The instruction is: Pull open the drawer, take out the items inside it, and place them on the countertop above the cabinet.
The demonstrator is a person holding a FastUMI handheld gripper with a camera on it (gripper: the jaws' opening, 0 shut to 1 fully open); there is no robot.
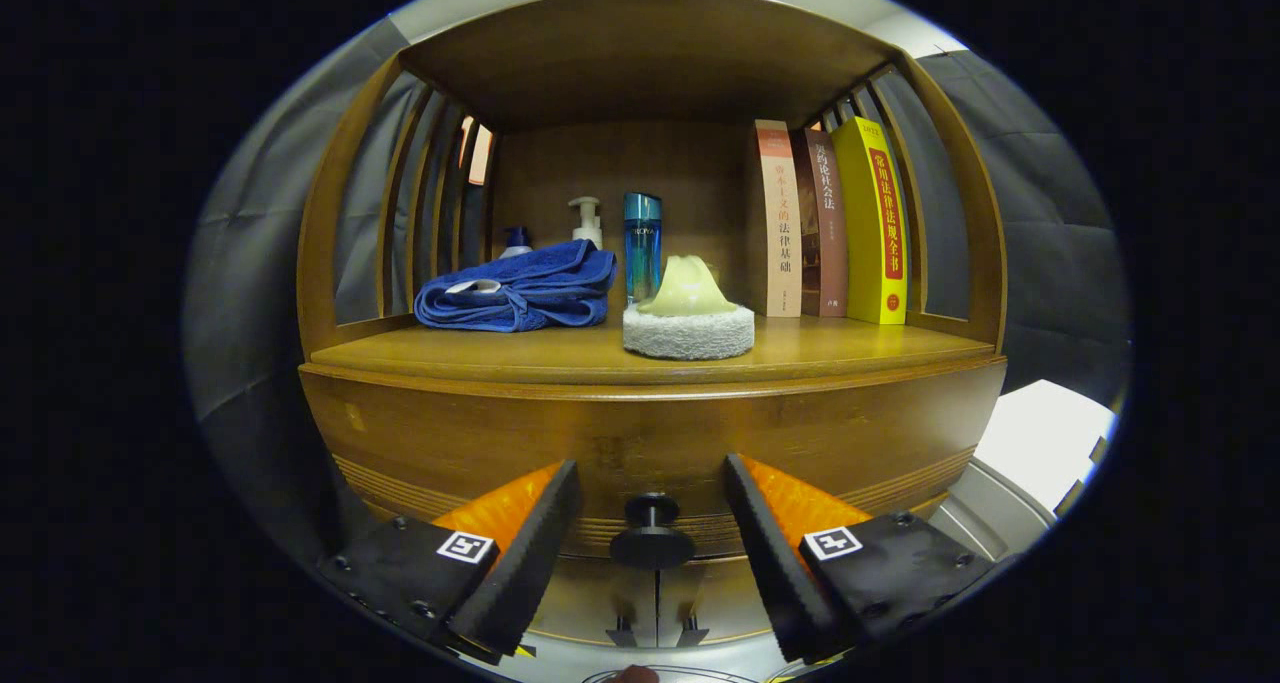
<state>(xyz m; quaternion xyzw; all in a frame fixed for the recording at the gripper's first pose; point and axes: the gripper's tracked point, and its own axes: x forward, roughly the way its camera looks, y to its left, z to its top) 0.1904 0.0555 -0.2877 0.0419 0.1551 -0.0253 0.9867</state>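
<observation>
The cabinet (650, 433) has its drawer (450, 453) closed; the countertop (860, 348) carries a blue towel (520, 293) and a sponge (688, 328). The gripper (652, 523) has its fingers apart around the knob (652, 538), not touching. Either the drawer awaits pulling, or it is closed again.

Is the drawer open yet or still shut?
Shut: the drawer front sits flush under the countertop; the open gripper straddles its knob, untouched.

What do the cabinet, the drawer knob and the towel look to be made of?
Cabinet: probably wood or bamboo, glossy varnish, with visible grain and reflections on its top. Knob: dark, matt, likely metal or plastic; it sits between the open gripper's fingers, untouched. Towel: blue, soft terry-like cloth, folded in loose creases.
</observation>
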